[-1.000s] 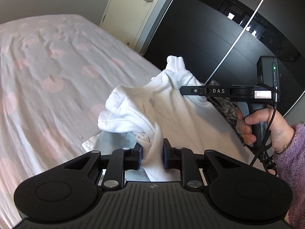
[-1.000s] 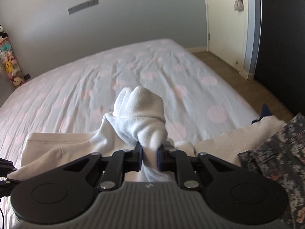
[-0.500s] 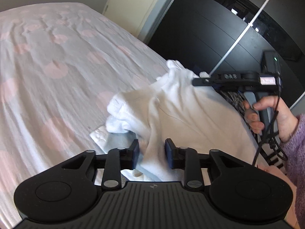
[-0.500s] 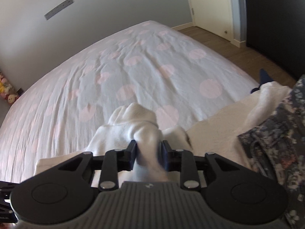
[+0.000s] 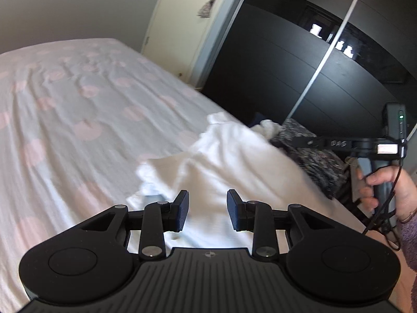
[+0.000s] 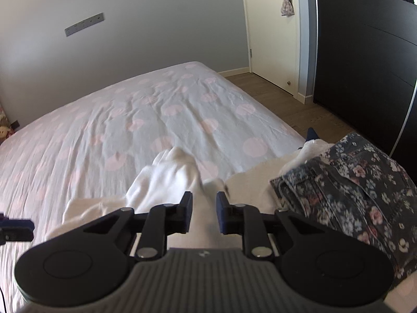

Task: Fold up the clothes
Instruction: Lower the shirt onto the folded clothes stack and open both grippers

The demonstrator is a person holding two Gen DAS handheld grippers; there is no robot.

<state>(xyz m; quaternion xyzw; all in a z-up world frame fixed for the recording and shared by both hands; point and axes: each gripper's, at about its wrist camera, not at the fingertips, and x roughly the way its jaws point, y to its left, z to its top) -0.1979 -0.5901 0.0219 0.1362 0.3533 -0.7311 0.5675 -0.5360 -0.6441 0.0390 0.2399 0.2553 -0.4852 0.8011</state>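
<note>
A white garment (image 5: 234, 161) lies bunched on the bed's near edge, with a folded part (image 6: 169, 177) heaped towards the bed's middle. My left gripper (image 5: 207, 208) hovers just above it, open, with the cloth only showing through the gap. My right gripper (image 6: 204, 214) hangs over the same garment with its jaws closing. Its pads do not press on the cloth seen between them. In the left wrist view the right gripper (image 5: 302, 140) is held by a hand (image 5: 385, 182) at the right. One left fingertip (image 6: 15, 228) shows at the right wrist view's left edge.
A dark floral garment (image 6: 351, 182) lies folded on the bed's right corner, against the white one. The bed (image 6: 156, 117) has a pale sheet with pink dots. A black wardrobe (image 6: 365, 65), a white door (image 6: 273, 39) and wooden floor (image 6: 299, 104) lie to the right.
Both grippers were shut on folds of the white garment. They have let go and drawn back and upward, and the garment has settled lower on the bed.
</note>
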